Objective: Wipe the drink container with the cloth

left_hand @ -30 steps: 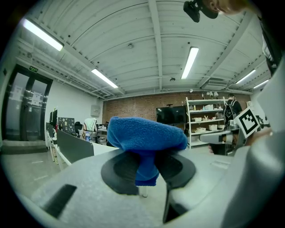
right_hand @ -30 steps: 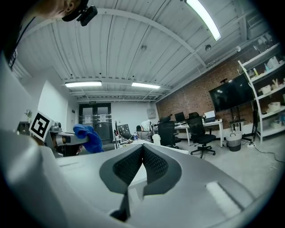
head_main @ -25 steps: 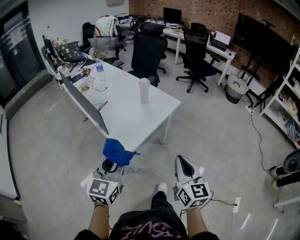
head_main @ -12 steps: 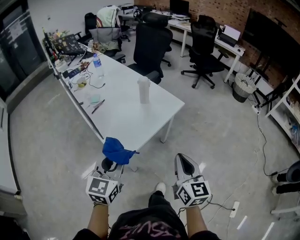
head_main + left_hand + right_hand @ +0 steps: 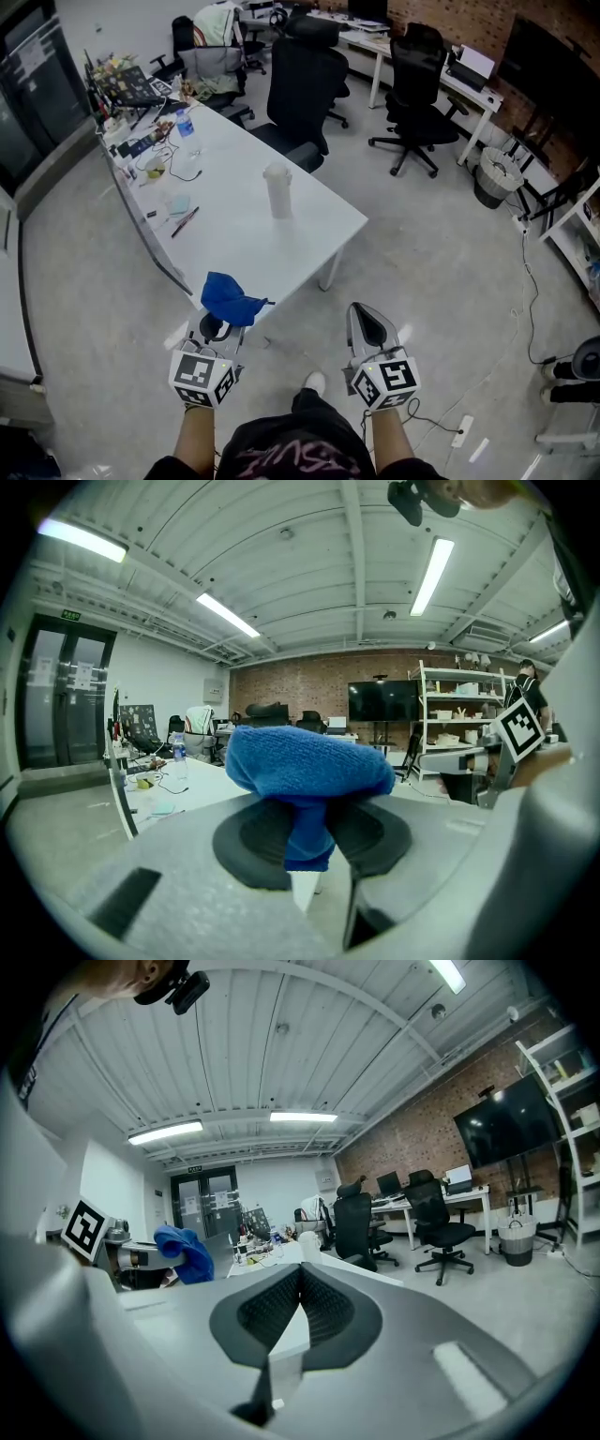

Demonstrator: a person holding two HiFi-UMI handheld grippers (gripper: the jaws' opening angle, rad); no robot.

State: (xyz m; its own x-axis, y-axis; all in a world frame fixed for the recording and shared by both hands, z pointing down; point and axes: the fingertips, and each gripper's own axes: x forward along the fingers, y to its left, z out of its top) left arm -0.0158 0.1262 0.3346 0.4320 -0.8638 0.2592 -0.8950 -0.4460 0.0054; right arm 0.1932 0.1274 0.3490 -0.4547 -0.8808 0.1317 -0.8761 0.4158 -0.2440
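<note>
Head view, drink container [image 5: 277, 191]: upright on the white table [image 5: 234, 246], toward its near end, bare tabletop all round it; untouched, well ahead of both grippers.
Cloth [image 5: 231, 298]: blue, pinched by one fold between the left pads, bulk bunched above and ahead of the jaws; likely held so to leave a soft wad free as the wiping face.
Left gripper [image 5: 219, 323]: clamped on the cloth, held low before the body, just off the table's near corner; not yet within reach of the container.
Right gripper [image 5: 367, 319]: jaws fully together, nothing between them; carried level with the left one over bare floor [image 5: 441, 281]; probably kept free to steady the container during wiping.
Table clutter: water bottle [image 5: 185, 123], cables [image 5: 184, 172] and small items at the far end, well apart from the container; no hindrance to a wipe.
Office chair [image 5: 305, 80]: black, beyond the table's far right edge, clear of the near approach.
Step in hand: approach to the table, by the look of it; wiping not yet begun.
Next need: cloth wad brought against the container's side, light pressure only, given a tall narrow shape prone to tipping.
</note>
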